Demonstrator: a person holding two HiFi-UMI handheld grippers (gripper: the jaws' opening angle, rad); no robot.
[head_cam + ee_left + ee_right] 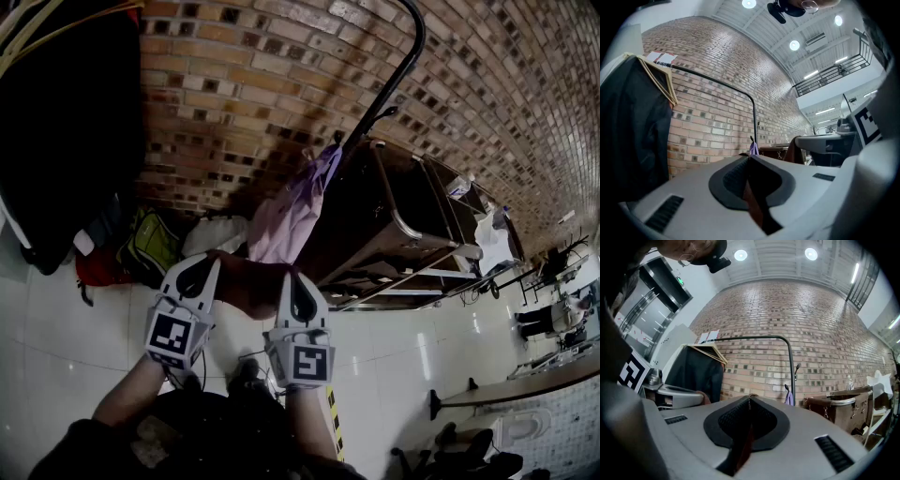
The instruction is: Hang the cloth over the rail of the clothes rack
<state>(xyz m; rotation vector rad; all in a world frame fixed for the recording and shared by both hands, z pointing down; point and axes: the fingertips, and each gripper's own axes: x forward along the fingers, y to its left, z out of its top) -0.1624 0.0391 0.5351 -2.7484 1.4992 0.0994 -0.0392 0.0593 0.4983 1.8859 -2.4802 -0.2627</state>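
**Brown cloth pinched between both grippers, low and near of the rack**

The cloth [251, 286] is dark brown. It spans the short gap between your two grippers, well below the rail [408, 56] and on the near side of it.

Your left gripper [202, 267] has its jaws pressed together on one edge. The left gripper view shows a reddish-brown strip of cloth caught in the seam between the pads. Your right gripper [300, 281] is pinching the other edge the same way, and its own view shows a thin brown fold running down between the closed jaws.

No writing can be read anywhere. The cubes carry only black-and-white square markers [309, 364]. The papers [661, 58] on the brick wall and the green sign [680, 281] are too small to read.

Only the head view shows the floor. A green backpack [150, 246] and a red bag [94, 270] lie at the foot of the wall on the left.

Only the gripper views show the whole black rail. It runs from the wooden hangers [658, 79], which carry a dark garment [56, 122] on the left, to the upright on the right. A purple cloth [291, 220] hangs at that upright.

Right of the rack stands a brown cart [394, 216]. You cannot tell what it holds.
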